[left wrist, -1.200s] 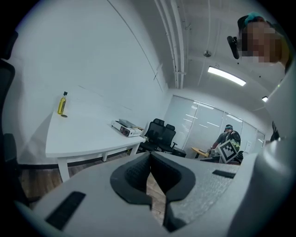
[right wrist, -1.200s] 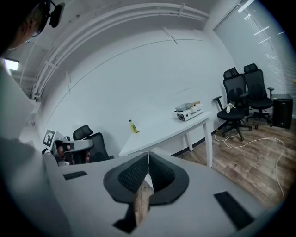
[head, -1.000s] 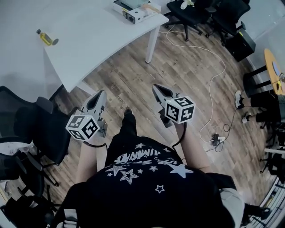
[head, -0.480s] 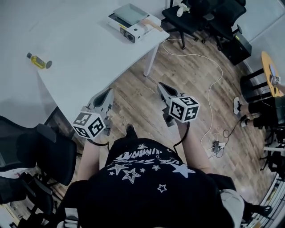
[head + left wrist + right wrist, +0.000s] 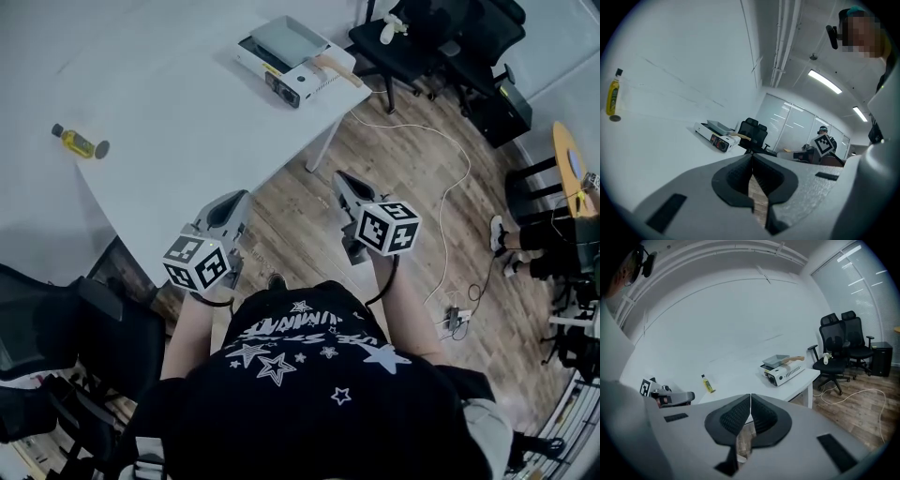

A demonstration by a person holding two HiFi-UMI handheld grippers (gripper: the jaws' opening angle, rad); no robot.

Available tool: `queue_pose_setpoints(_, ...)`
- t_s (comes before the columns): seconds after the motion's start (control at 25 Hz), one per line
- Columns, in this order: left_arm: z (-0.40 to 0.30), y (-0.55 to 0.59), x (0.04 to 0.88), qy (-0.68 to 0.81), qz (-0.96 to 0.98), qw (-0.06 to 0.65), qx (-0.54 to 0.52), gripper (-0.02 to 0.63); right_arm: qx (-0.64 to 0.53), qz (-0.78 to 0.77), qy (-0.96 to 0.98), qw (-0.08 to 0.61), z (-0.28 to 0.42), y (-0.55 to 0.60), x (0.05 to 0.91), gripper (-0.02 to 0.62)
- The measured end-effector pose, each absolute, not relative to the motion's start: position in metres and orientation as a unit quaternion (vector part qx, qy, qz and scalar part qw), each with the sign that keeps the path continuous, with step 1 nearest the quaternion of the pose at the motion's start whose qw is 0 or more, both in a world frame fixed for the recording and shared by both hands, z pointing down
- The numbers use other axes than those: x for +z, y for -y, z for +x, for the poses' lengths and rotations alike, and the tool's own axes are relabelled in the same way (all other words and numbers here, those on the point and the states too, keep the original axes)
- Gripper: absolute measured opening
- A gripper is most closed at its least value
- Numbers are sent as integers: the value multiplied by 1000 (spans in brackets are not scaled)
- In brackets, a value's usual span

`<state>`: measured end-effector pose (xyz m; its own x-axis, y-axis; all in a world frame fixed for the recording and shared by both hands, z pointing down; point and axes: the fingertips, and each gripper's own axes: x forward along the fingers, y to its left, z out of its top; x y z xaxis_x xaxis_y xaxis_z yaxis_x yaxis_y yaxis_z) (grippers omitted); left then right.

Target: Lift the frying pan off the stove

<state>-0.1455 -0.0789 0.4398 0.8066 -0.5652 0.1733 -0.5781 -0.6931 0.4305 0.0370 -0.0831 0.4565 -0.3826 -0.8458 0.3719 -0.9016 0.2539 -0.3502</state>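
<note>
1. Compared with a second ago, the table fills more of the head view and the stove sits lower in it. Judged from that, the person has stepped closer. The left gripper now shows at the table's near edge.
2. Left gripper: jaws fully together, with nothing between them. Only wooden floor shows through the gap behind the pads.
3. Right gripper: jaws likewise together and empty. It is held over the floor, clear of the table.
4. Frying pan: a grey square pan resting on top of the stove at the far corner of the table. Its wooden handle points out past the stove's end. Both grippers are well apart from it.
5. A yellow bottle lies on the table, well to the left of the stove and not involved.
6. Progress: no part of the lift is done, and the pan is untouched. Remaining steps, as judged:
   - close the distance;
   - open one gripper's jaws;
   - grip the handle;
   - raise the pan clear of the stove.
</note>
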Motion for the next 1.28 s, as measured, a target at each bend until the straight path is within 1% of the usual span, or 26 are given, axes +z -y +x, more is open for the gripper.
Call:
queue_pose_setpoints(0.2, -140, 97, 449, 307, 917, 254, 14, 9, 269, 551, 787, 62, 41, 98, 466, 9)
queue_pose_setpoints(0.4, -116, 118, 457, 313, 913, 260, 24, 9, 276, 559, 780, 47, 77, 130, 469, 9)
queue_pose_setpoints(0.6, -89, 148, 465, 336, 905, 261, 28, 9, 275, 535, 798, 32, 108, 185, 469, 9)
queue_pose_setpoints(0.72, -68, 179, 462, 359, 896, 262, 18, 9, 270, 509, 817, 34, 120, 225, 463, 9)
queue_pose_setpoints(1.0, -19, 245, 443, 390, 889, 242, 12, 9, 267, 481, 834, 32, 163, 307, 446, 9)
queue_pose_setpoints(1.16, 0, 270, 441, 404, 882, 244, 10, 9, 303, 483, 821, 7, 200, 341, 444, 9)
queue_pose_setpoints(1.28, 13, 287, 441, 412, 877, 246, 8, 9, 326, 470, 820, 6, 221, 363, 448, 11)
